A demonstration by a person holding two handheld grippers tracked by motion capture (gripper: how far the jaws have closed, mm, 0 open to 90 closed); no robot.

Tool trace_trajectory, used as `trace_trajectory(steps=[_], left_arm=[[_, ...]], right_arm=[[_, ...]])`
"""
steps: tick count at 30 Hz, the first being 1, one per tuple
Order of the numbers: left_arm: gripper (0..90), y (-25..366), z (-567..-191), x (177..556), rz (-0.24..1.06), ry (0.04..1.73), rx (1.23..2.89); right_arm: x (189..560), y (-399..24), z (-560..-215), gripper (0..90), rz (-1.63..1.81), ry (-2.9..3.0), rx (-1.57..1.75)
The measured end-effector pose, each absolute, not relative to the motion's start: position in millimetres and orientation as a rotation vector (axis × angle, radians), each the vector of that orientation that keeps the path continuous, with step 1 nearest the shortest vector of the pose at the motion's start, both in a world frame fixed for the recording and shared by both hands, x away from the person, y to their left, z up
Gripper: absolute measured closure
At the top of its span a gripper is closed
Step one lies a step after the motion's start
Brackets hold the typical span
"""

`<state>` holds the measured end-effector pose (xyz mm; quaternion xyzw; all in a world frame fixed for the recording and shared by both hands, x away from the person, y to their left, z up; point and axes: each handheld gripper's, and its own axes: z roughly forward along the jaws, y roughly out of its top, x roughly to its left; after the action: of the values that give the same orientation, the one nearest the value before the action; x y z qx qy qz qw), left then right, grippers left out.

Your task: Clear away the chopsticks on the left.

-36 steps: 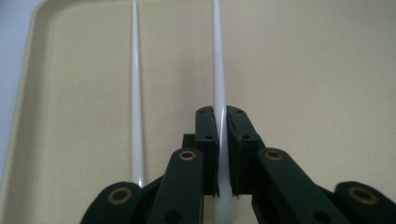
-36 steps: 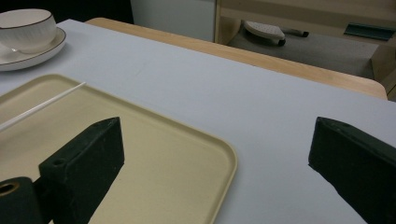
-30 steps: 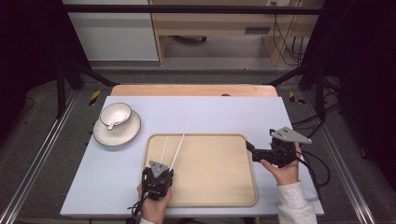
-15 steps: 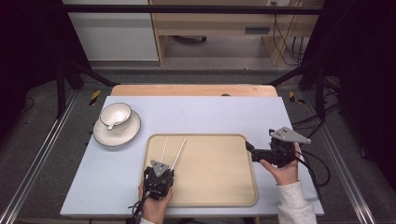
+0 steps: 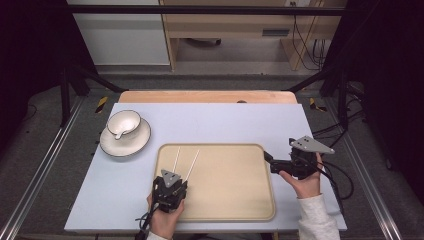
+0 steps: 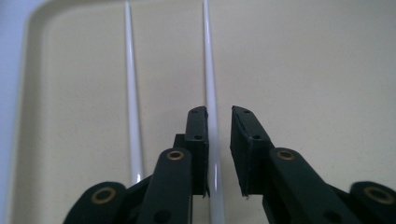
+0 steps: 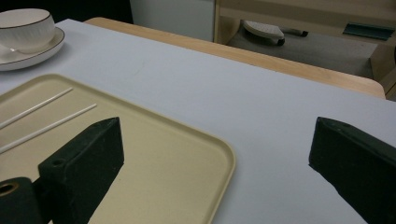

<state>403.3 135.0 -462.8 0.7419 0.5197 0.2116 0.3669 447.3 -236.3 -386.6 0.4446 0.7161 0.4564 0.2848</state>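
Observation:
Two white chopsticks lie side by side on the left part of a beige tray (image 5: 230,180). The right chopstick (image 6: 208,70) runs between the jaws of my left gripper (image 6: 219,116). It rests against the left pad, with a gap to the right pad. These jaws have just been opening and stand slightly open. The left chopstick (image 6: 130,84) lies free beside them. In the high view my left gripper (image 5: 179,181) sits at the tray's near left. My right gripper (image 5: 269,160) hovers at the tray's right edge, wide open and empty (image 7: 217,128).
A white cup (image 5: 124,123) stands on a saucer (image 5: 131,145) at the table's far left, also visible as the cup (image 7: 25,25) in the right gripper view. The light blue tabletop (image 5: 225,120) stretches beyond the tray. A wooden edge and furniture lie behind it.
The right chopstick's far end has settled slightly closer to the near side of the tray. Both hands have stayed nearly in place.

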Motion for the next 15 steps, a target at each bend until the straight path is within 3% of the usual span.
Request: trace_trajectory(steps=[2, 7, 15], left_arm=[[73.9, 138, -458, 404, 0.543, 1.317, 1.899], [55.6, 154, -432, 408, 0.553, 1.194, 1.866], [37.7, 186, -404, 410, 0.585, 1.052, 1.87]], right_arm=[[447, -237, -386, 3.7, 1.22, 1.914, 1.188], [446, -239, -385, 3.5, 1.229, 1.905, 1.19], [444, -244, -382, 2.9, 1.268, 1.876, 1.202]])
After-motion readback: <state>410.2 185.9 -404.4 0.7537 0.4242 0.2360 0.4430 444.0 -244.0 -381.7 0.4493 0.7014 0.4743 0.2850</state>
